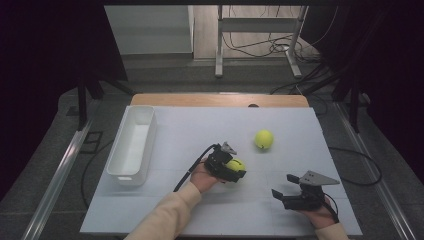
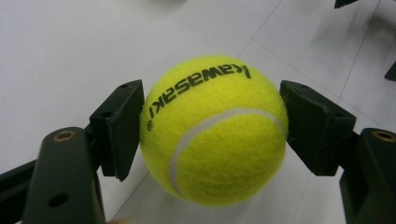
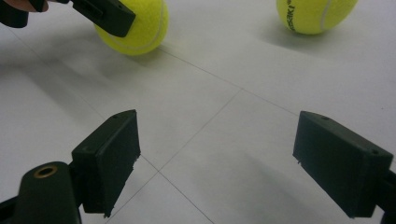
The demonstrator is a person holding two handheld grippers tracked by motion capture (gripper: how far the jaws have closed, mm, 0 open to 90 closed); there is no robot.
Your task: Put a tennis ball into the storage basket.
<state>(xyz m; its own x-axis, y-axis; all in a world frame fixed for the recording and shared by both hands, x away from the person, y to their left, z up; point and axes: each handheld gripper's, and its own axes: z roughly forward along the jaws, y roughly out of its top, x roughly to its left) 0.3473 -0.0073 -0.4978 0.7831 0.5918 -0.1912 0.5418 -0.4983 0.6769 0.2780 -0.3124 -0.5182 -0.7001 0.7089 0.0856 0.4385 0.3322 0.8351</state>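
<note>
The white bin point(image 1: 131, 146) on the white table point(image 1: 200, 125) holds nothing, the left gripper point(image 1: 235, 169) clamps a ball point(image 1: 236, 164) mid-table, the right gripper point(image 1: 282, 186) gapes, another ball point(image 1: 263, 139) lies beyond.

In the high view the left gripper point(image 1: 231, 169) covers most of the tennis ball point(image 1: 236, 164), so we see just a small yellow part. We cannot read the letters on the second ball point(image 1: 263, 139) there; it is too small. In the right gripper view the top edge cuts both balls. The tabletop's point(image 1: 210, 130) near edge is perhaps partly outside the picture.
</note>
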